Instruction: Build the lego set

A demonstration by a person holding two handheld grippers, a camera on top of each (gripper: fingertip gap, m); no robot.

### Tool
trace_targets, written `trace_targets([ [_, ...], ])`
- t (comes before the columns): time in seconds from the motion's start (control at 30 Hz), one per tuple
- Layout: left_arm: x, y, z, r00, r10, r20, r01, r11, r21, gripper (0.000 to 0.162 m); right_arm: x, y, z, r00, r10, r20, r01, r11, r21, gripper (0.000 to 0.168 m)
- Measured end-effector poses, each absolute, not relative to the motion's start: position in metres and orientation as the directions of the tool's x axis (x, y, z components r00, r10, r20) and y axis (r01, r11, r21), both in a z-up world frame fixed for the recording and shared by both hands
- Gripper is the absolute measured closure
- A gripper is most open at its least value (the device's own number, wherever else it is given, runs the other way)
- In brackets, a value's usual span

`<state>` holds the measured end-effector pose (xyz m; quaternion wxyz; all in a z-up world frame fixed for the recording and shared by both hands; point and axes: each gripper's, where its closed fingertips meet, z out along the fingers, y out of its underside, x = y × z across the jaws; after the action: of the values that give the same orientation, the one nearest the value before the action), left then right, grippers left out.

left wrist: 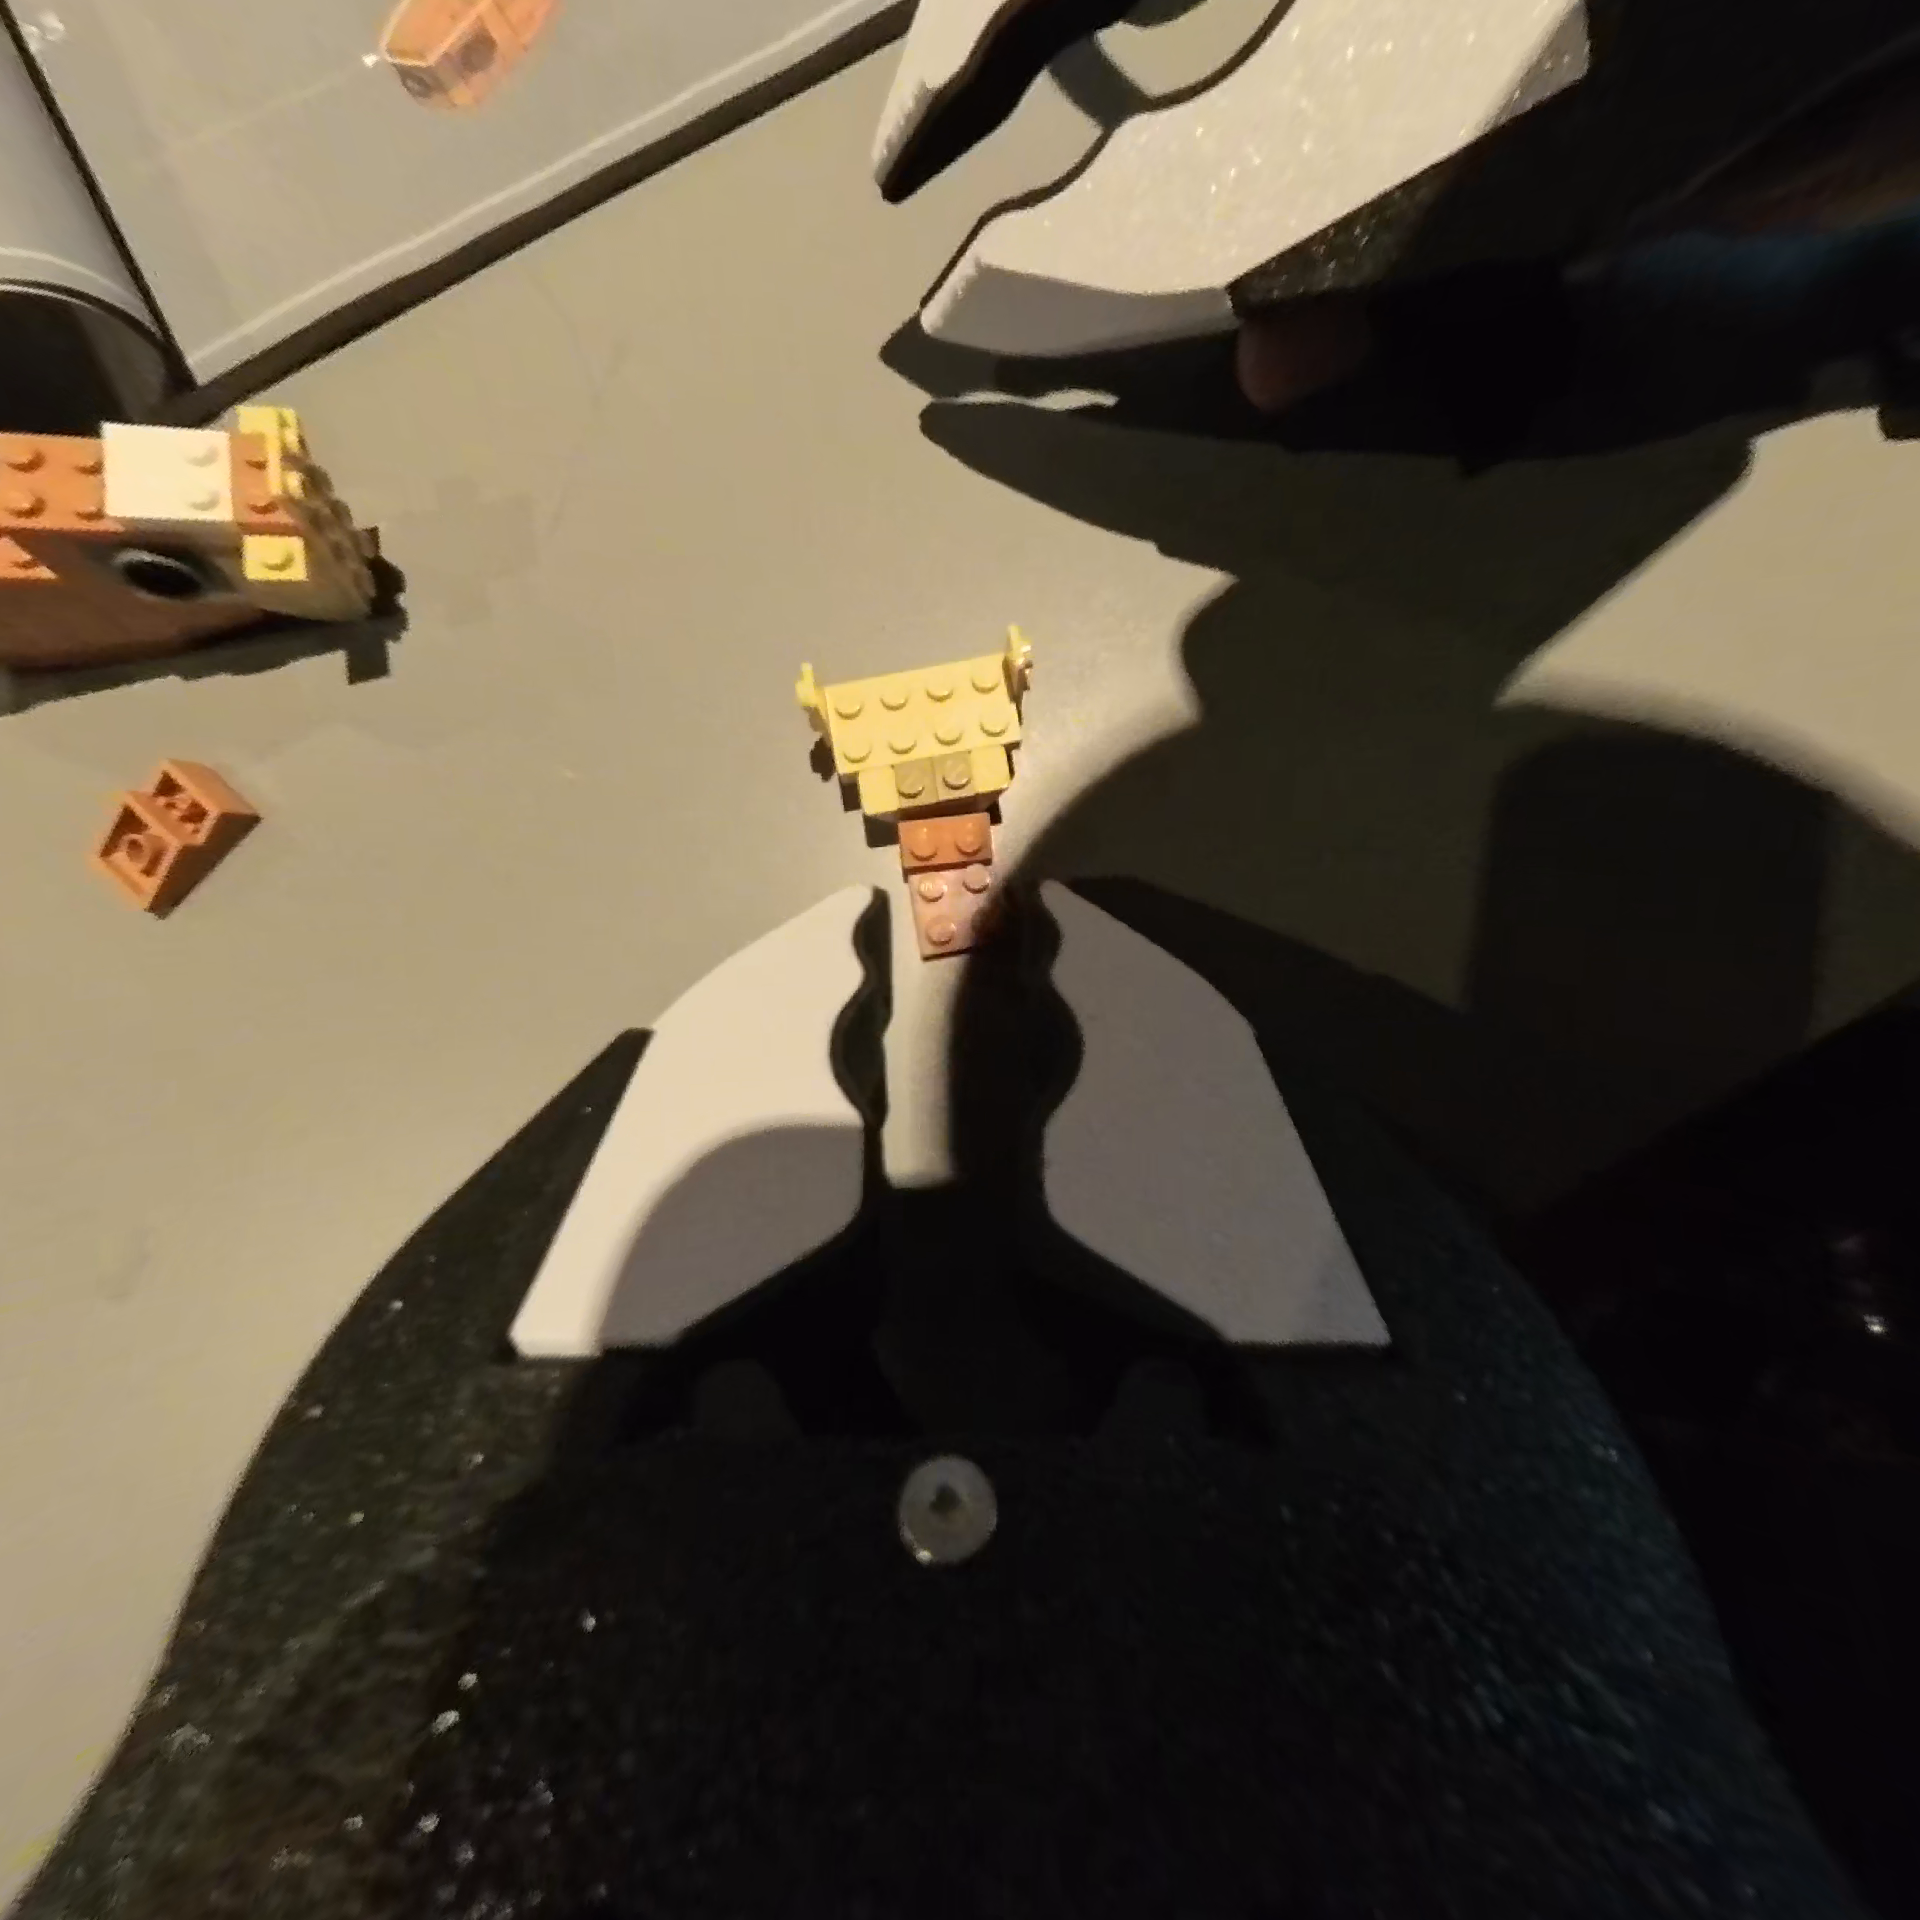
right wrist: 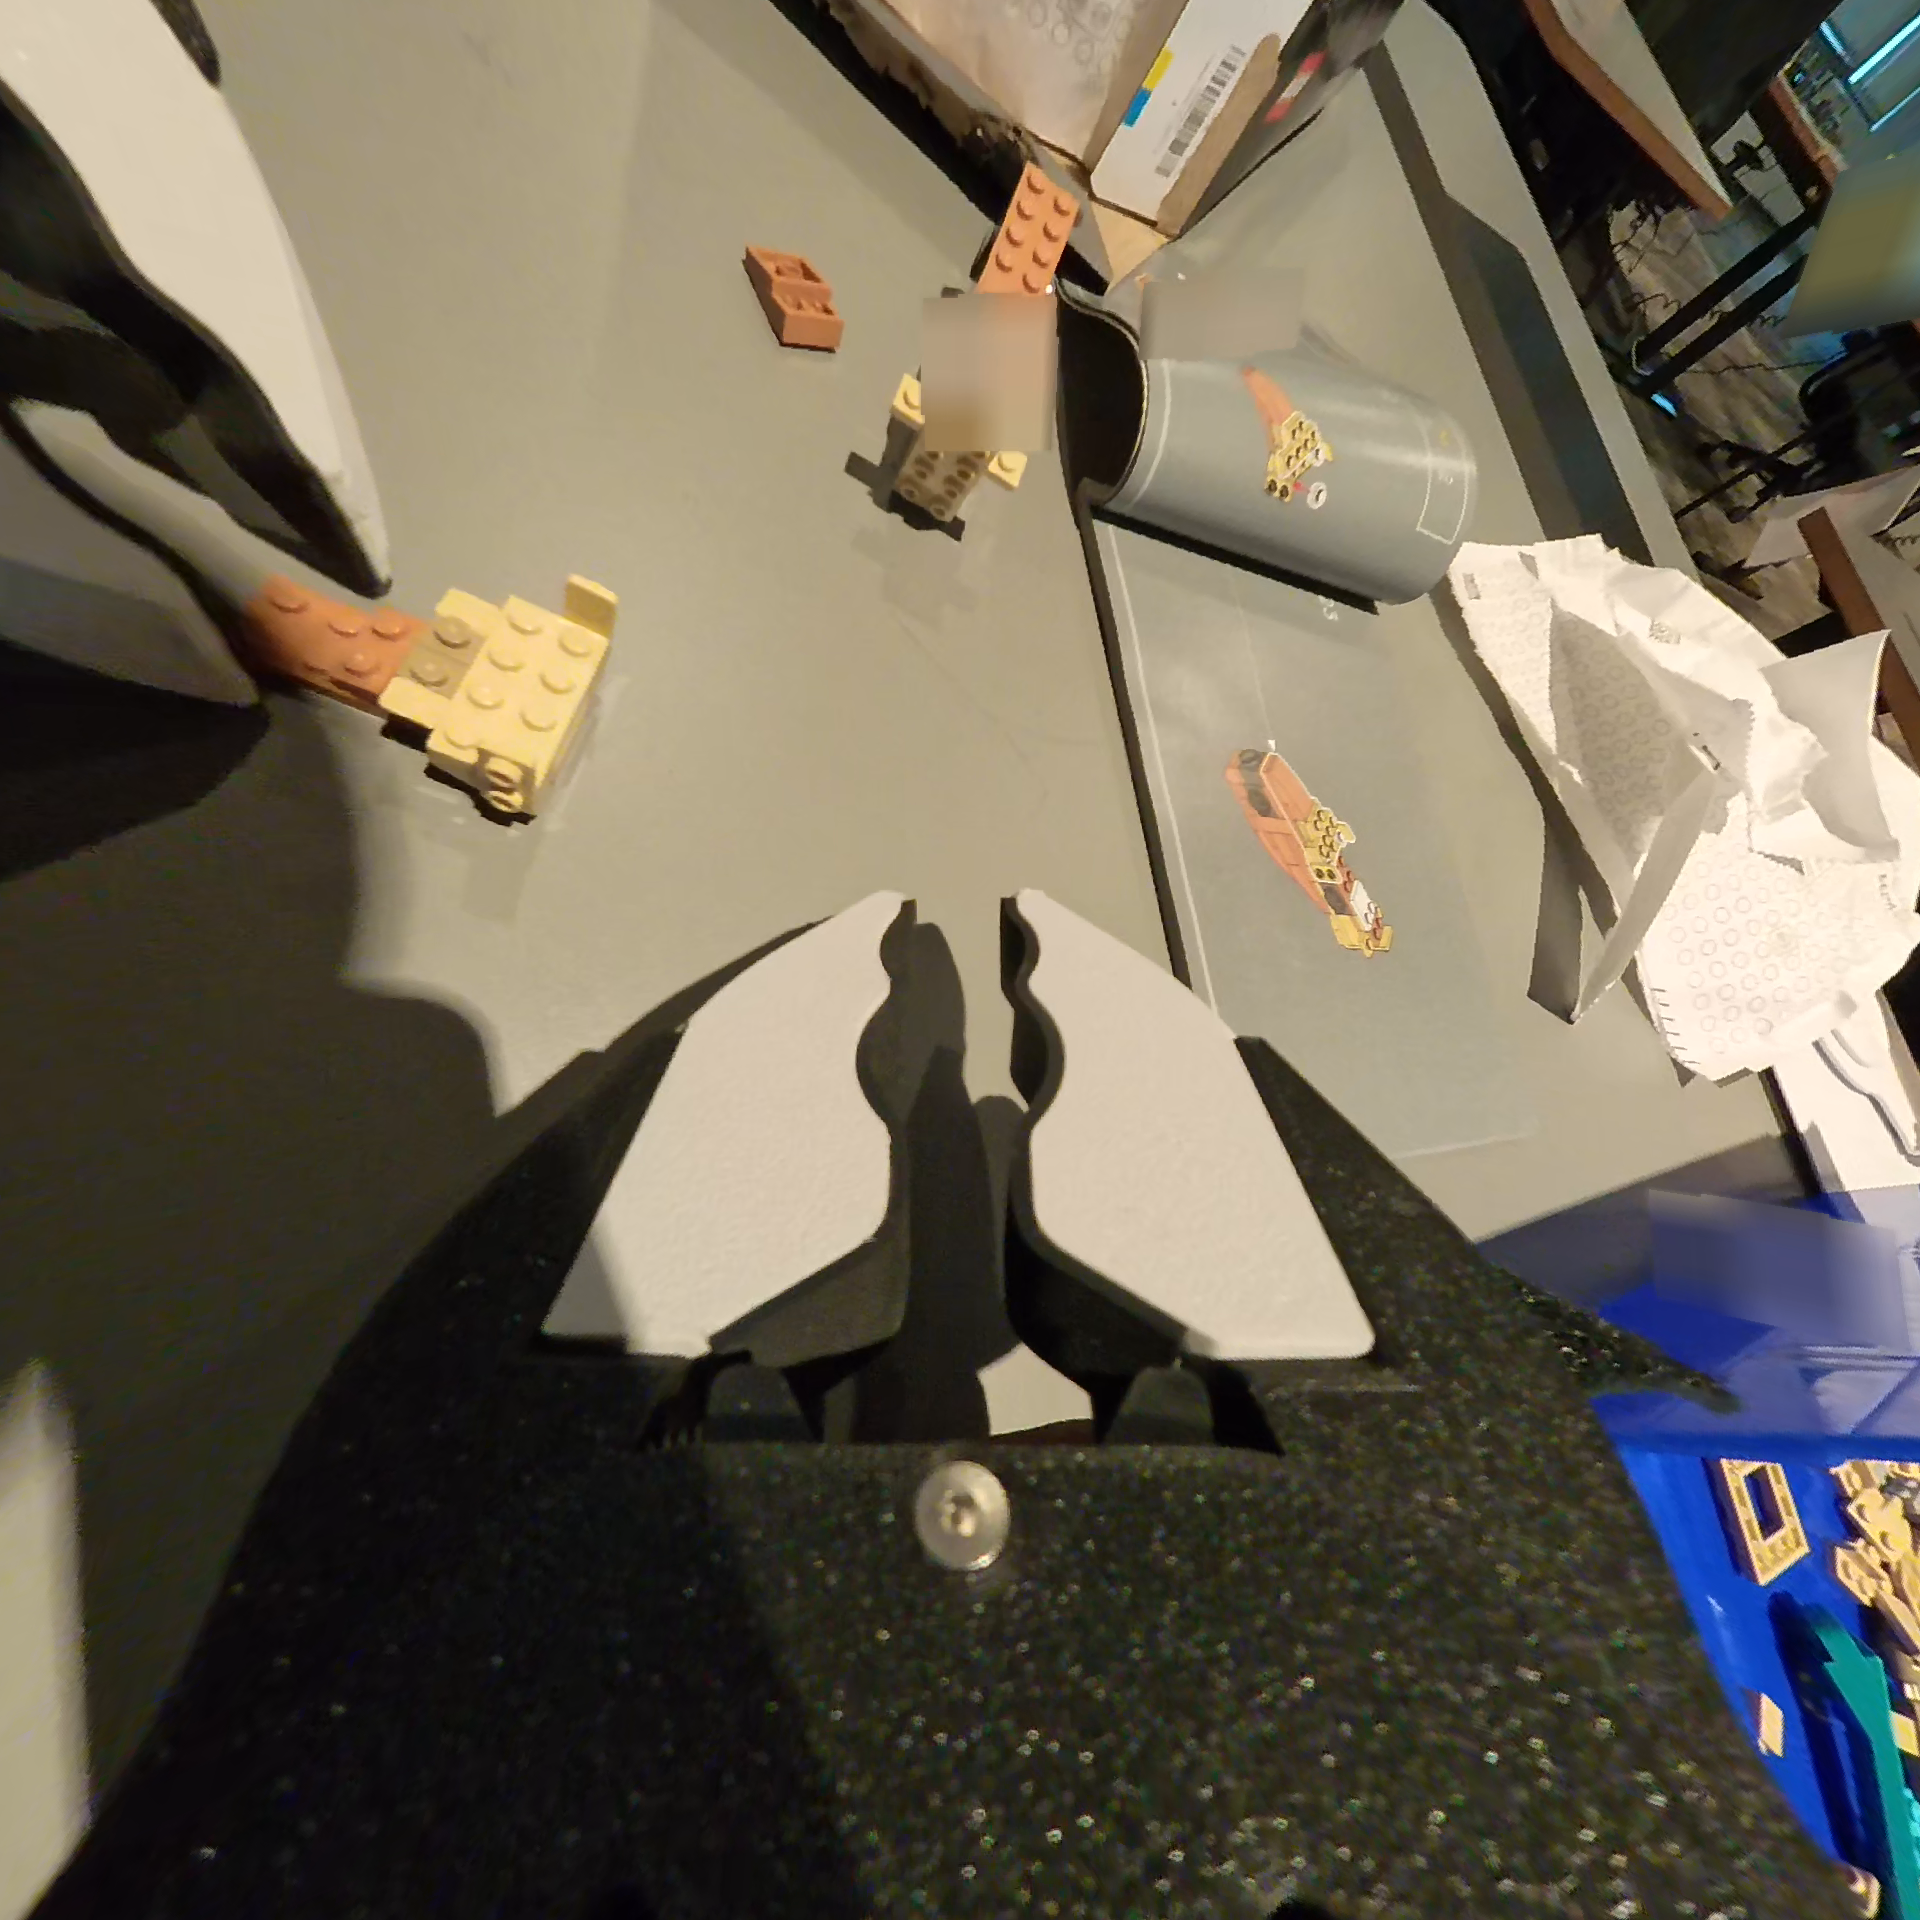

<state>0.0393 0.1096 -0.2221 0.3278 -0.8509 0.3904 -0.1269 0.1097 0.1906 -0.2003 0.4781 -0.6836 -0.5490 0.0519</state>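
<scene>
A small assembly point(left wrist: 914, 727) of tan plates with a brown plate at its near end lies on the grey table. My left gripper point(left wrist: 966, 904) is shut on that brown plate end. The right wrist view shows the same assembly point(right wrist: 509, 686) at left, with the left gripper point(right wrist: 301, 644) pinching its brown end. My right gripper point(right wrist: 958, 904) is empty, its jaws a narrow gap apart, above bare table. It also shows in the left wrist view point(left wrist: 914, 249) at upper right, beyond the assembly.
A larger brown, white and yellow build point(left wrist: 156, 520) and a loose brown brick point(left wrist: 177, 831) lie at left. An instruction booklet point(right wrist: 1299, 1039) with a curled page point(right wrist: 1351, 436) lies at right, beside crumpled paper bags point(right wrist: 1714, 831) and a blue parts tray point(right wrist: 1714, 1662). Across from one pair of fingers to the other is roughly 11 cm. The loose brown brick point(left wrist: 177, 831) sits 12 cm or so from the ends of my left fingers. The right camera catches it too, in the right wrist view point(right wrist: 785, 289).
</scene>
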Motion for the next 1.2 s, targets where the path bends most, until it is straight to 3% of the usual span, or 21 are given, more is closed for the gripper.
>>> trace_targets([
  [0.4, 0.040, 0.109, -0.221, 0.627, -0.777, -0.061, -0.589, -0.421, -0.690, 0.147, 0.107, 0.187, -0.200, 0.361, 0.807, 0.467, 0.700, 0.097, -0.708, 0.148],
  [0.67, 0.043, 0.108, -0.210, 0.551, -0.835, -0.004, -0.553, -0.362, -0.750, 0.148, 0.087, 0.156, -0.186, 0.143, 0.834, 0.532, 0.570, 0.370, -0.733, 0.141],
  [0.9, 0.039, 0.108, -0.195, 0.467, -0.884, 0.016, -0.558, -0.309, -0.770, 0.148, 0.086, 0.143, -0.184, -0.001, 0.739, 0.674, 0.504, 0.583, -0.638, 0.134],
  [1.07, 0.037, 0.104, -0.165, 0.342, -0.938, 0.052, -0.580, -0.254, -0.774, 0.148, 0.080, 0.130, -0.153, 0.049, 0.632, 0.774, 0.390, 0.701, -0.597, 0.128],
  [1.2, 0.040, 0.100, -0.137, 0.238, -0.966, 0.103, -0.571, -0.225, -0.790, 0.148, 0.074, 0.115, -0.135, 0.081, 0.508, 0.857, 0.352, 0.790, -0.502, 0.128],
])
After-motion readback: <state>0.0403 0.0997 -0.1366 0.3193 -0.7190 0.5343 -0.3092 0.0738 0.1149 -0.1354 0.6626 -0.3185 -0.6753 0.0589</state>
